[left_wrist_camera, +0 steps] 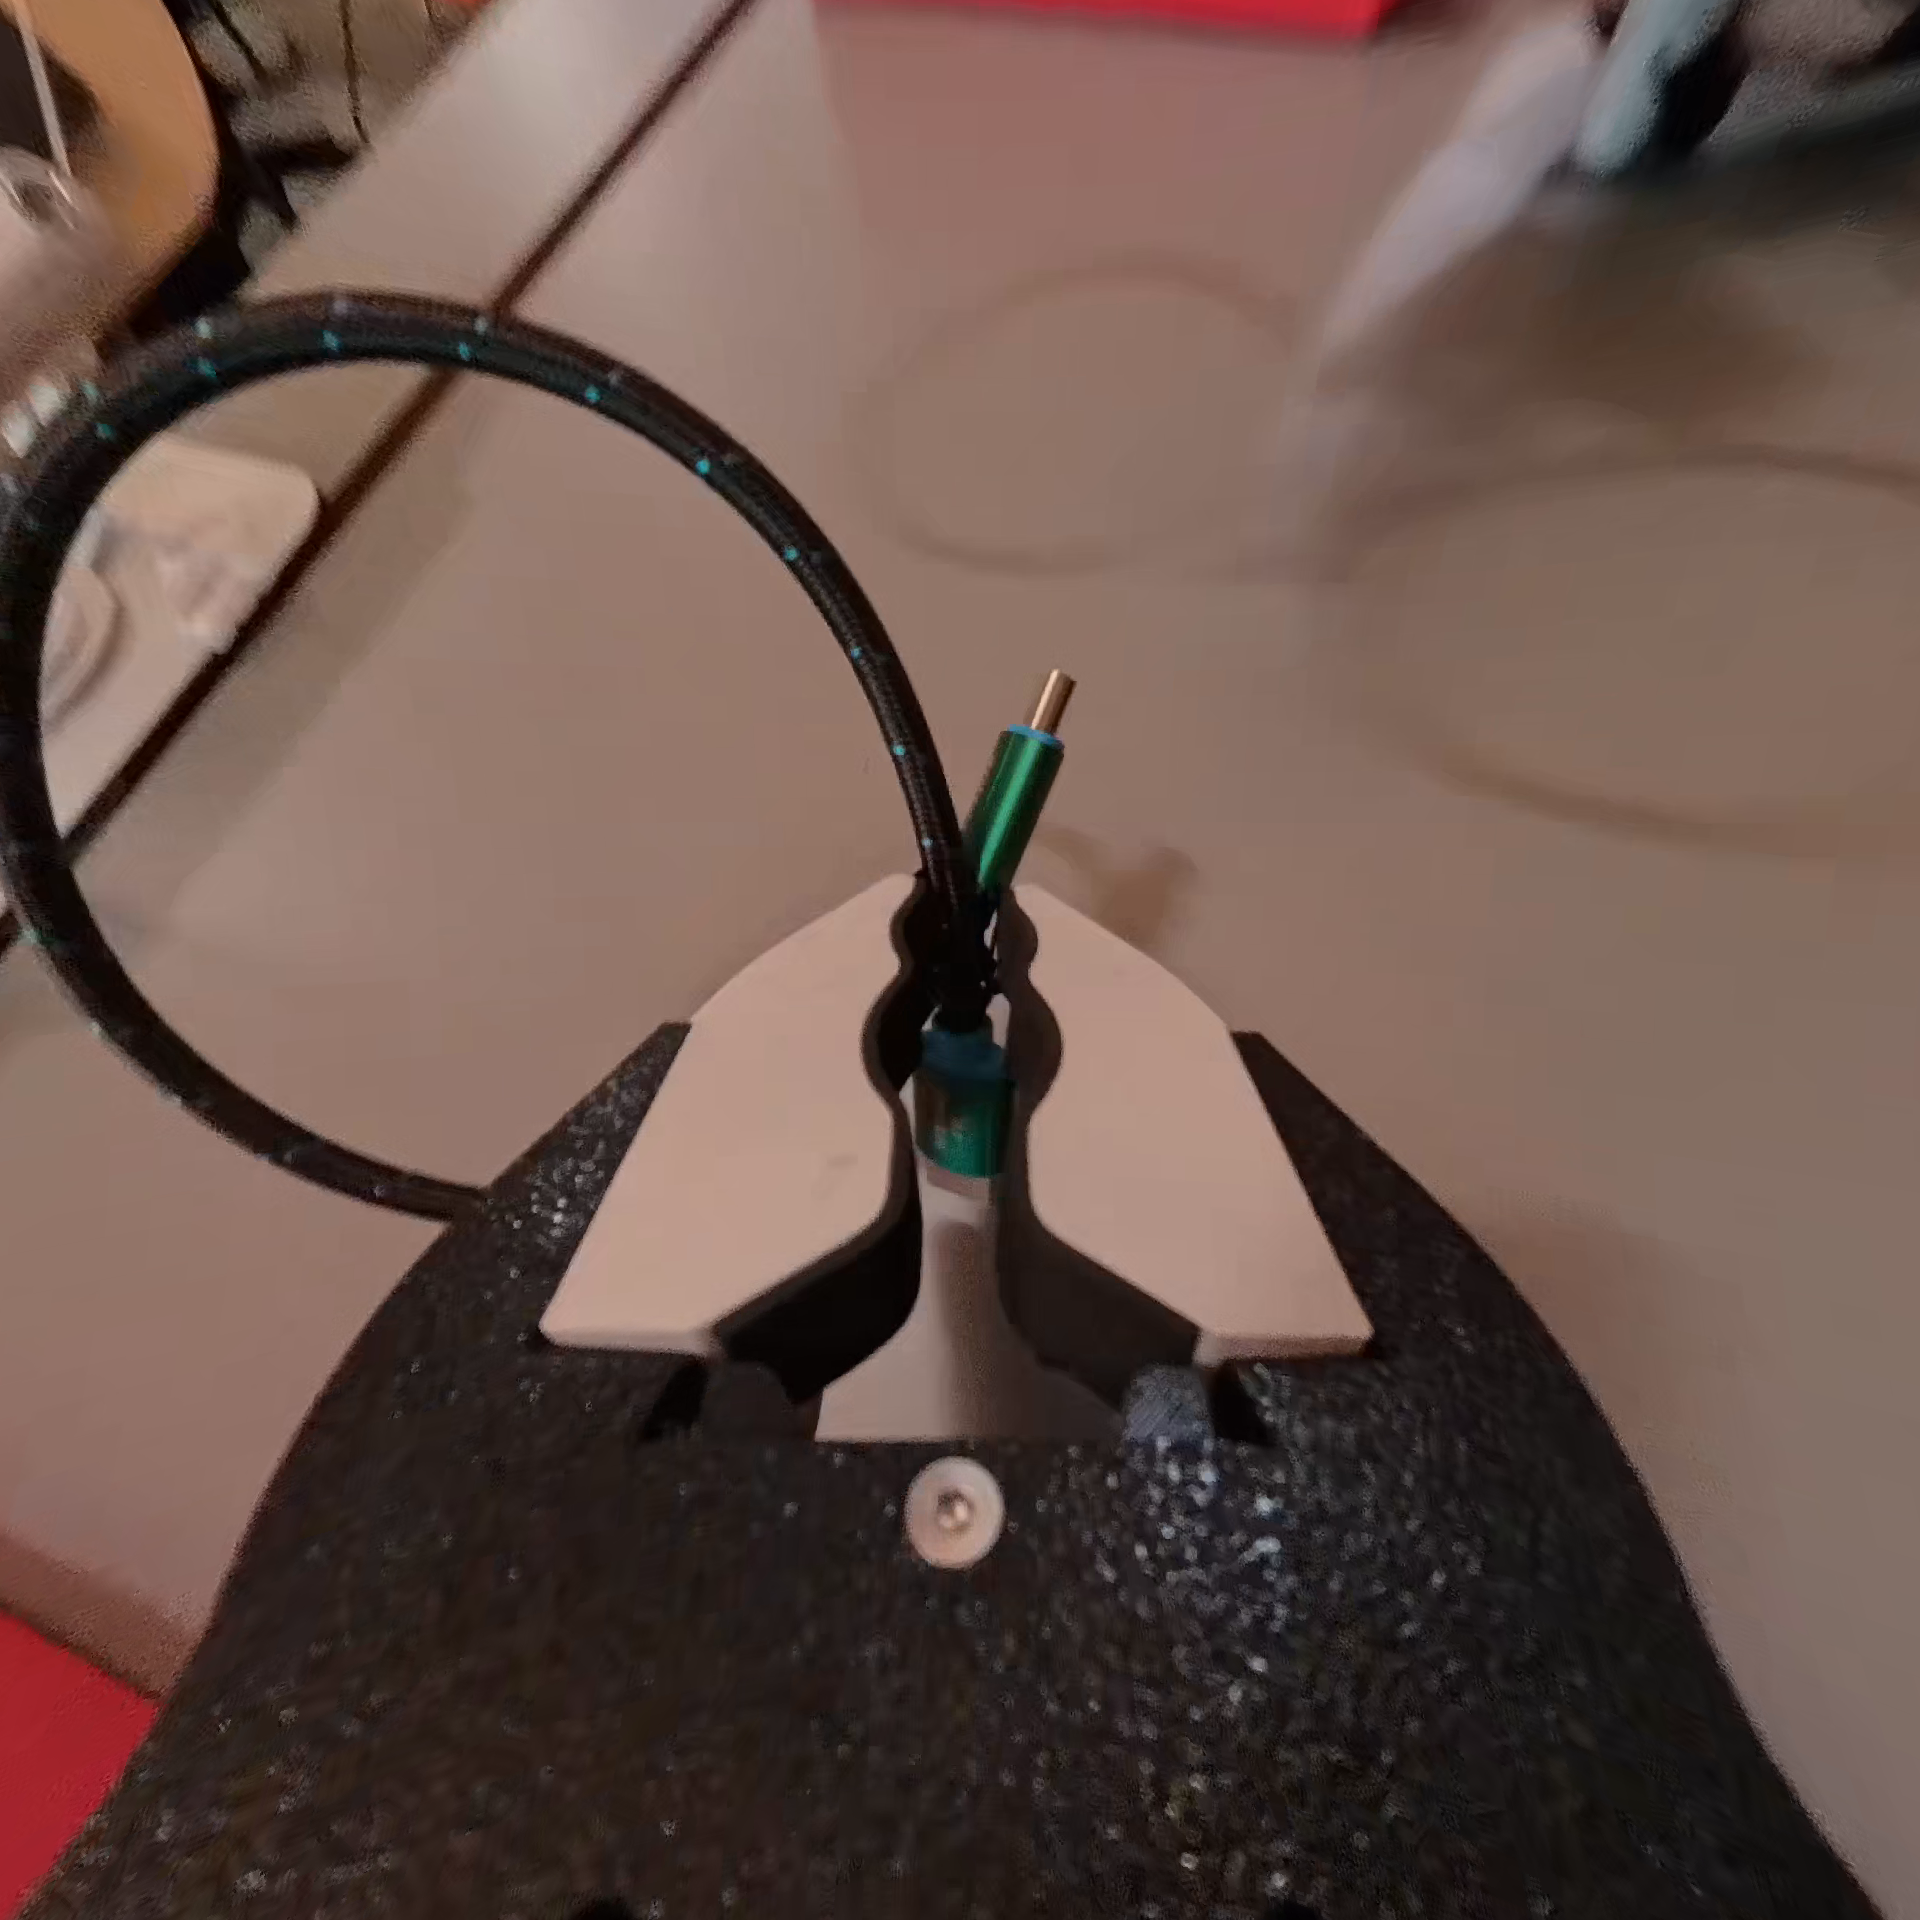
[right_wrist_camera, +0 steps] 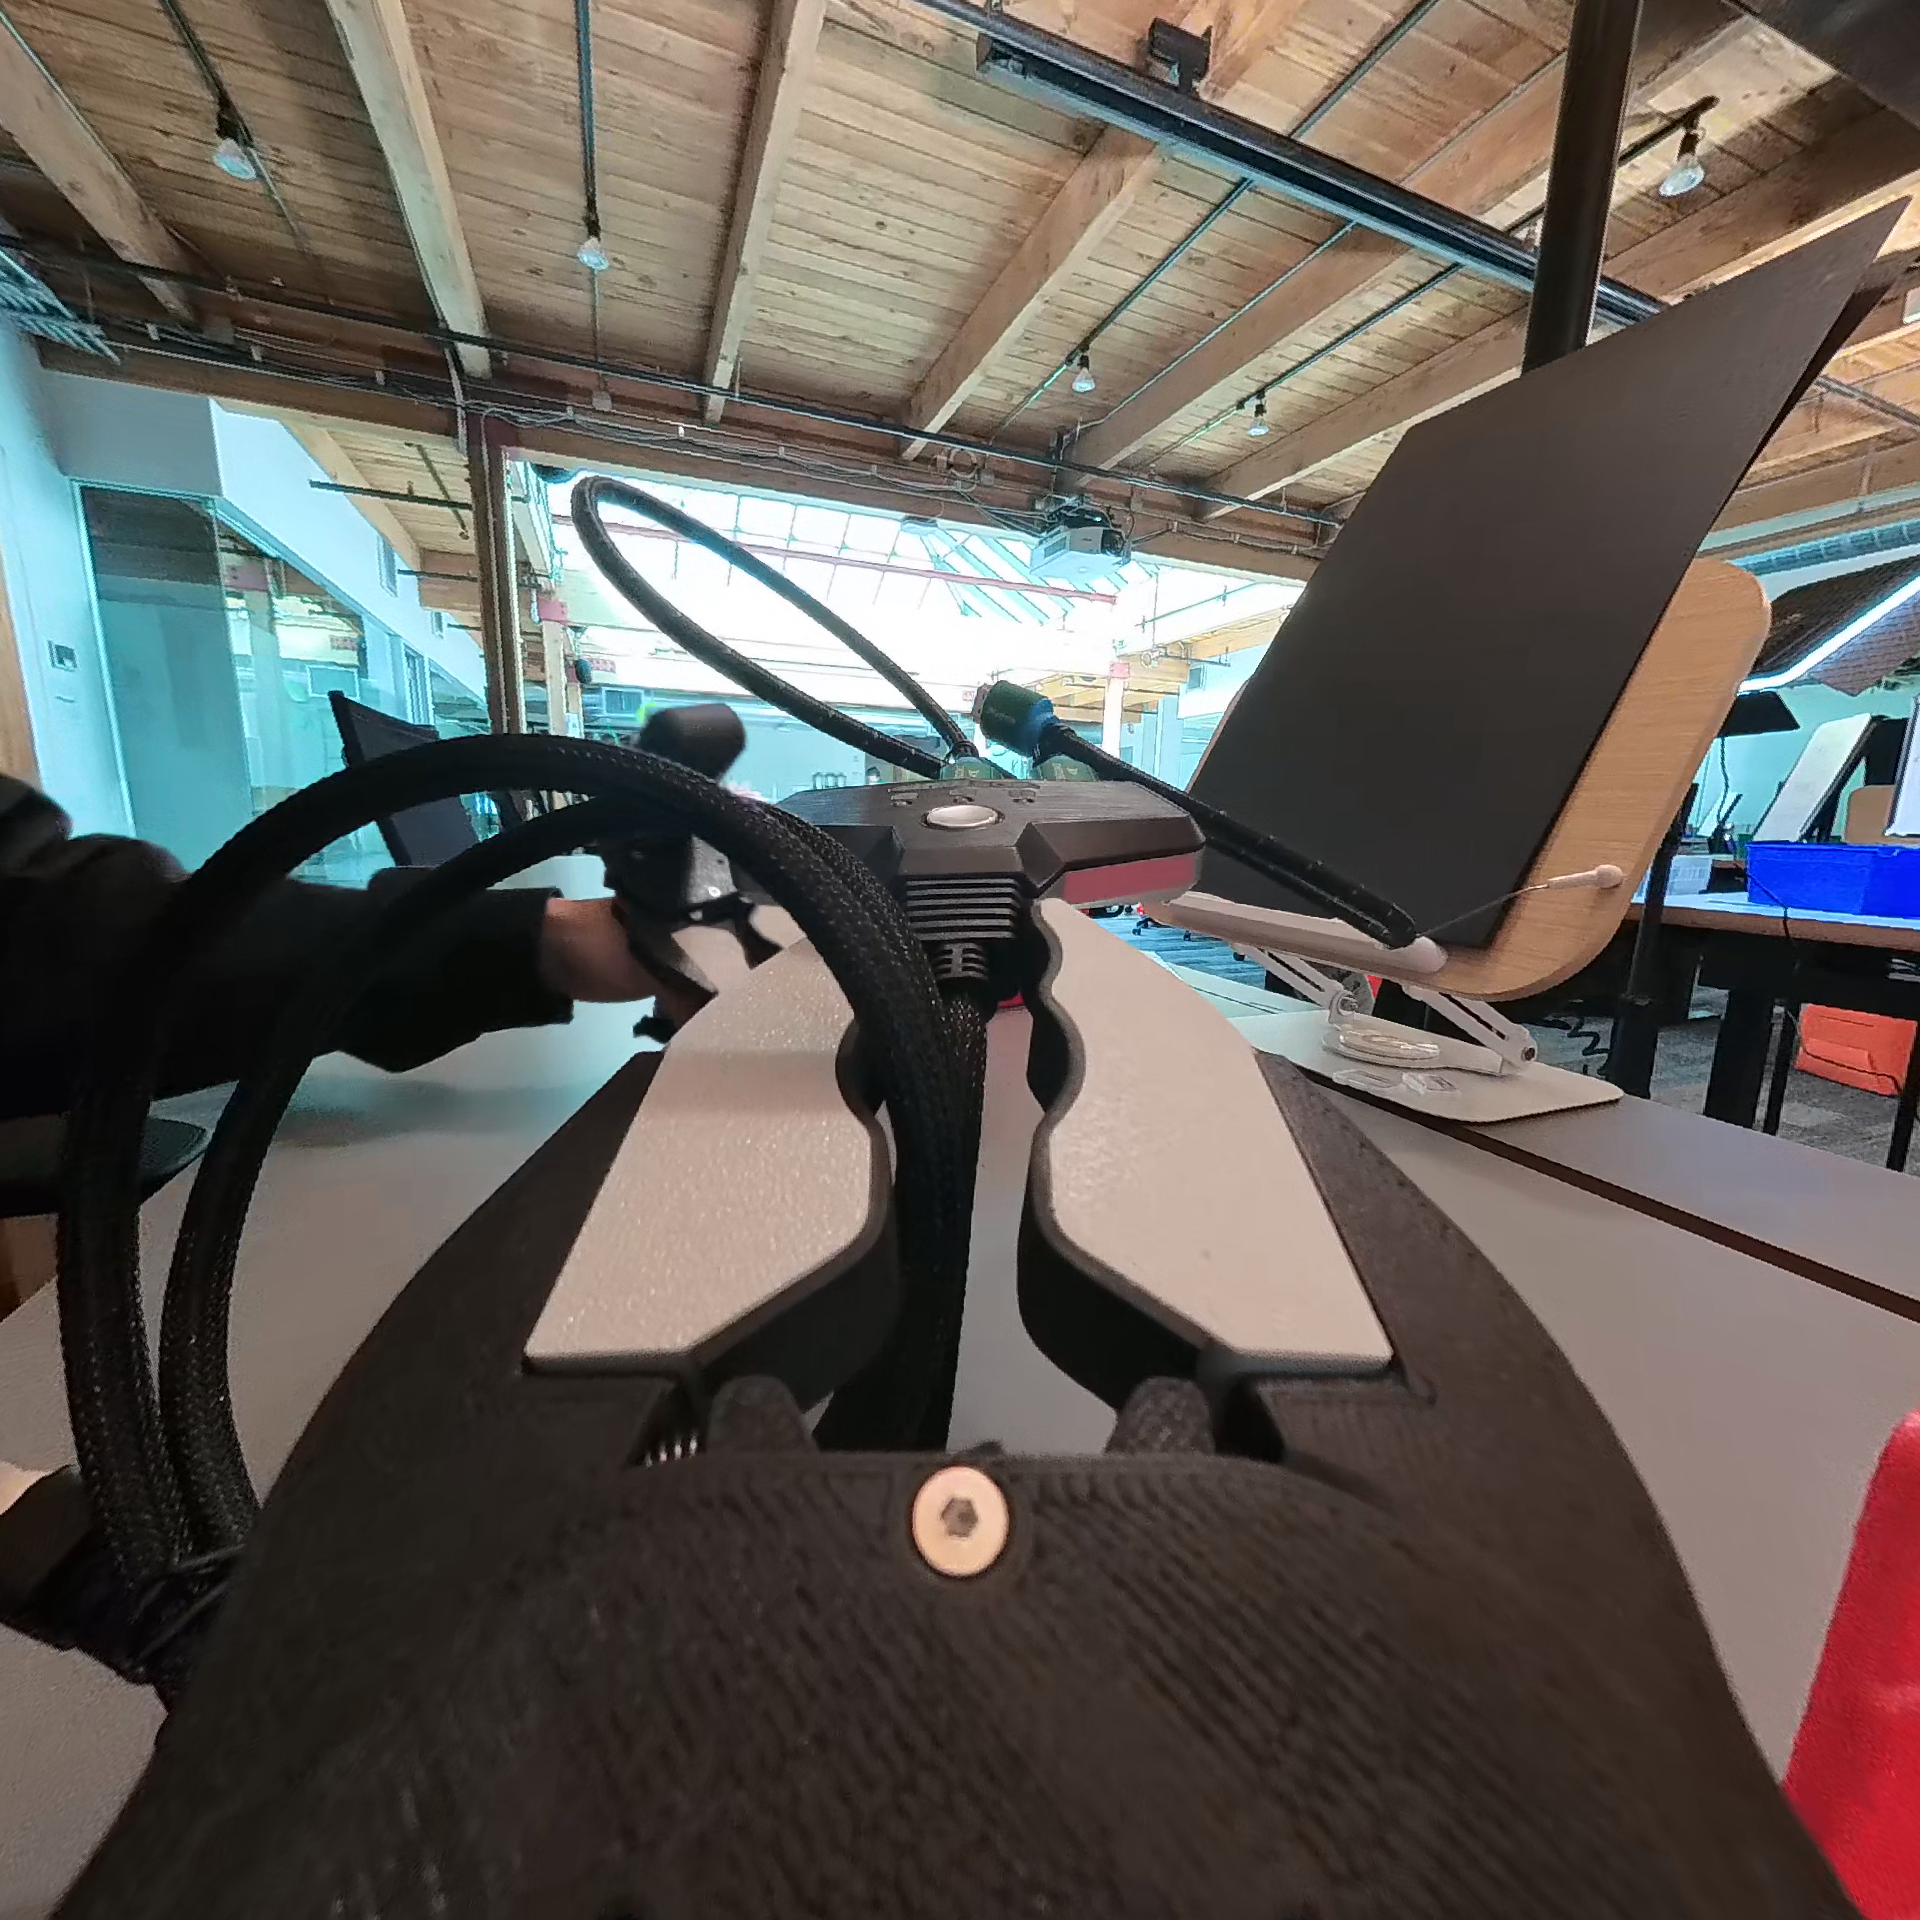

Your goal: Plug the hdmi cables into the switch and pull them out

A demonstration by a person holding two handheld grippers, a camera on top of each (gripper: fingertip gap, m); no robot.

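My left gripper (left_wrist_camera: 961,906) is shut on a black braided hdmi cable (left_wrist_camera: 312,327) with teal flecks, pinched at the tips. A green plug (left_wrist_camera: 1010,805) with a gold end sticks out forward above the table. A second green plug (left_wrist_camera: 961,1117) sits between the fingers, nearer the base. The cable loops out to the left. My right gripper (right_wrist_camera: 961,971) is shut on the braided lead (right_wrist_camera: 935,1143) of the black switch (right_wrist_camera: 987,847), which has a round button on top. Green plugs (right_wrist_camera: 1013,717) sit at the switch's far side. The left gripper (right_wrist_camera: 681,862), held by a hand, shows beyond it.
A stand (right_wrist_camera: 1475,1081) with a wooden board and dark panel (right_wrist_camera: 1455,707) stands right of the switch. A red object (right_wrist_camera: 1860,1683) is at the near right. A dark seam (left_wrist_camera: 582,239) crosses the table. The blurred shape (left_wrist_camera: 1558,156) at the upper right is unclear.
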